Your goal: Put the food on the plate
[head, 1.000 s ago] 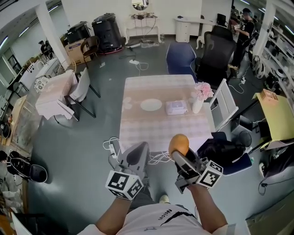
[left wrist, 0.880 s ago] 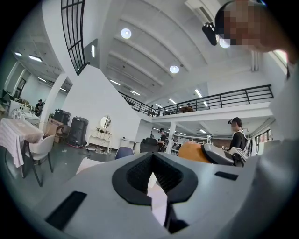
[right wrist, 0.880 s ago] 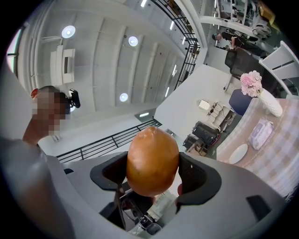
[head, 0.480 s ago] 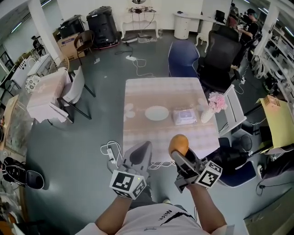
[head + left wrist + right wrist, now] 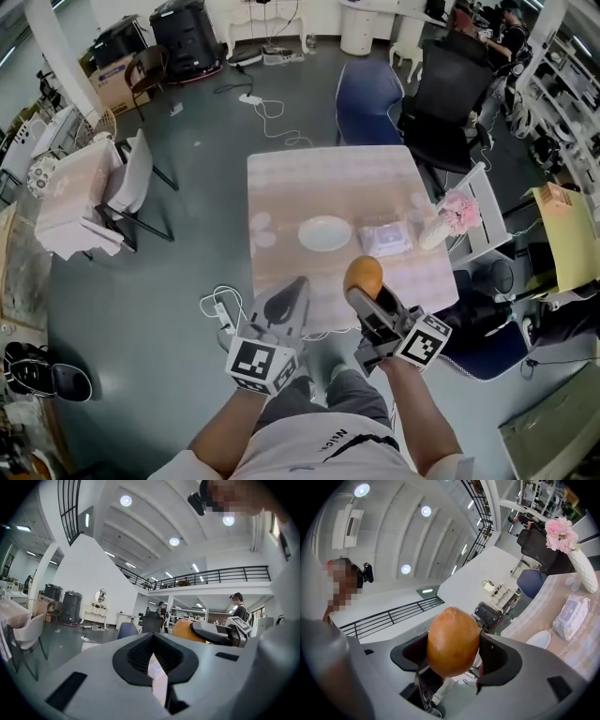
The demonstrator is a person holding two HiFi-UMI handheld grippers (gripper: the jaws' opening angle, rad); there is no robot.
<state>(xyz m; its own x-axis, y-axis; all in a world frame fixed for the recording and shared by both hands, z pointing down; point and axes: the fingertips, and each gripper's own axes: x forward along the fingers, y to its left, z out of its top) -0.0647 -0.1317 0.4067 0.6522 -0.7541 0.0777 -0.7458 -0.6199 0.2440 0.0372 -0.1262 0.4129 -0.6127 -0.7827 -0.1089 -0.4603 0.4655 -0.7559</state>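
An orange, egg-shaped piece of food [image 5: 364,276] sits between the jaws of my right gripper [image 5: 366,289], which is shut on it and held in the air just short of the table's near edge. In the right gripper view the food [image 5: 453,641] fills the gap of the right gripper [image 5: 453,654]. The white plate [image 5: 324,232] lies empty near the middle of the pale table [image 5: 281,187], and the plate [image 5: 541,639] also shows at the lower right. My left gripper [image 5: 289,294] is beside the right one, jaws shut on nothing; the left gripper [image 5: 153,654] also sees the food [image 5: 184,630].
A pack of wipes [image 5: 384,239] lies right of the plate. A white vase of pink flowers [image 5: 450,214] stands at the table's right edge. Chairs [image 5: 367,103] stand beyond the table, and a white chair [image 5: 131,183] to its left. Cables [image 5: 225,309] lie on the floor.
The table has drawn closer and lower in the head view as I walk toward it. Both grippers keep their pose, the right one still holding the food.
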